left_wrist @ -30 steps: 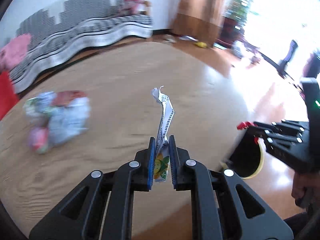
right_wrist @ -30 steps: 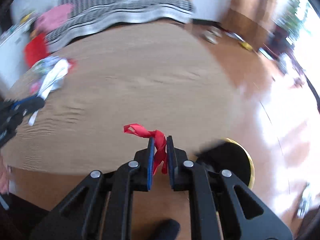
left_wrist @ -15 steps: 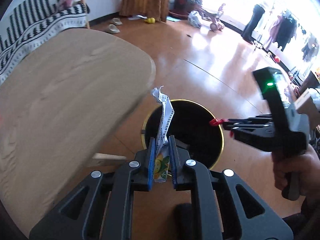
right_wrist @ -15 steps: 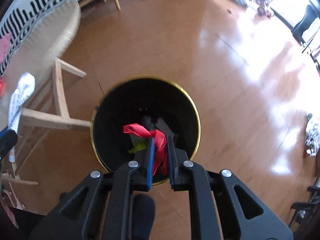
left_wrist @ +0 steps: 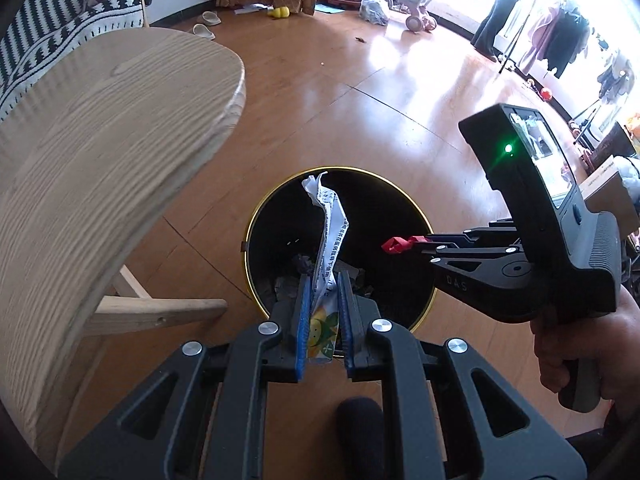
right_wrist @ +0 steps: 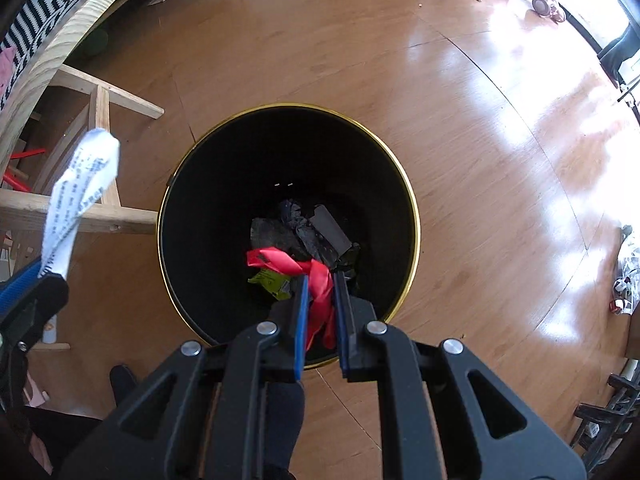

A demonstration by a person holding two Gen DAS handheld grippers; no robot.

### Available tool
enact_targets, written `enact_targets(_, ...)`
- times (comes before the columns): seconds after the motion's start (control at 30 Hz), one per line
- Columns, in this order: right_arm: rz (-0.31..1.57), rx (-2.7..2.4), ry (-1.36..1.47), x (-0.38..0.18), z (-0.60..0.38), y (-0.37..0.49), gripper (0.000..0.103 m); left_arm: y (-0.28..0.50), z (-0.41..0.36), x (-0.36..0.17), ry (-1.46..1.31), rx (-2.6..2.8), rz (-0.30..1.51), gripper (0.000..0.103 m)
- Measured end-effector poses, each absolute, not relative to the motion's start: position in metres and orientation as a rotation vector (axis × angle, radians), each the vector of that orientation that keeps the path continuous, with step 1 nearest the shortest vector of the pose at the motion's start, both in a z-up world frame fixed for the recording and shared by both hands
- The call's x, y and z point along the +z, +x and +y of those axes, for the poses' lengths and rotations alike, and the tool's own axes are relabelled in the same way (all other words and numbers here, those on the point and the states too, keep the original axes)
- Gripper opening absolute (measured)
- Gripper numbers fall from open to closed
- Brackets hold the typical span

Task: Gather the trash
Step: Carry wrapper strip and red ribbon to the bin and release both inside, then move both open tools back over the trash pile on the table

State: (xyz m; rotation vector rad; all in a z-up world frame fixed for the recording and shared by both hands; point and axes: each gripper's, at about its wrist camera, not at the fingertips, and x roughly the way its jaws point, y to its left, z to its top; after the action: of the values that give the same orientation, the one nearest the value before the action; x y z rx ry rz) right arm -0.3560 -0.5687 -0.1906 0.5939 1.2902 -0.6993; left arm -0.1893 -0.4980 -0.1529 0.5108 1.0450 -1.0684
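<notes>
My left gripper (left_wrist: 324,280) is shut on a crumpled white printed wrapper (left_wrist: 330,236) with a yellow and green end, held over the near rim of a black bin with a gold rim (left_wrist: 424,220). My right gripper (right_wrist: 319,280) is shut on a red wrapper (right_wrist: 316,280), directly above the open bin (right_wrist: 414,200). Dark scraps and a green wrapper (right_wrist: 272,280) lie on the bin's bottom. In the left wrist view the right gripper (left_wrist: 400,245) comes in from the right with the red wrapper (left_wrist: 394,245) at its tip. The white wrapper (right_wrist: 80,192) shows at the left of the right wrist view.
A round light-wood table (left_wrist: 100,140) on wooden legs (right_wrist: 100,120) stands just left of the bin. Glossy wooden floor (right_wrist: 480,120) spreads to the right. A striped sofa (left_wrist: 60,28), slippers (left_wrist: 208,20) and clutter lie far off. A hand (left_wrist: 580,352) grips the right gripper's handle.
Both grippers swung off the table top and down to the bin, each still holding its wrapper. The bin now fills the right wrist view.
</notes>
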Motion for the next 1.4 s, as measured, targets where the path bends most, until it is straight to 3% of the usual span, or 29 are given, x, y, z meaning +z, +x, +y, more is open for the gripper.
enact_targets(0.4,1.256,-0.684,0.641,-0.184,-0.574,-0.363,0.014,-0.183,-0.503,-0.159,0.521,-1.077,1.051,0.013)
enact_targets(0.47,1.25,-0.685,0.644,-0.183,-0.574,-0.364,0.036,-0.184,-0.502,-0.16,0.522,-1.077,1.051,0.013)
enact_targets(0.5,1.242,-0.689,0.64,-0.181,-0.573,-0.364,0.059,-0.184,-0.502,-0.16,0.523,-1.077,1.052,0.013)
enact_targets(0.53,1.234,-0.696,0.63,-0.179,-0.573,-0.365,0.064,-0.184,-0.503,-0.161,0.525,-1.077,1.052,0.013)
enact_targets(0.93,1.177,-0.76,0.673,-0.167,-0.584,-0.383,0.064,-0.186,-0.526,-0.183,0.53,-1.133,1.086,0.013)
enact_targets(0.97,1.172,-0.765,0.675,-0.165,-0.585,-0.384,0.064,-0.186,-0.527,-0.183,0.531,-1.144,1.082,0.015)
enact_targets(1.03,1.163,-0.776,0.676,-0.164,-0.586,-0.387,0.064,-0.188,-0.528,-0.18,0.531,-1.155,1.072,0.035)
enact_targets(1.07,1.158,-0.781,0.679,-0.162,-0.586,-0.388,0.064,-0.19,-0.527,-0.179,0.524,-1.152,1.062,0.064)
enact_targets(1.1,1.155,-0.783,0.684,-0.161,-0.587,-0.389,0.064,-0.19,-0.525,-0.174,0.507,-1.143,1.039,0.079)
enact_targets(1.4,1.083,-0.802,0.625,-0.121,-0.57,-0.376,0.066,-0.172,-0.487,-0.132,0.434,-1.13,1.011,0.086)
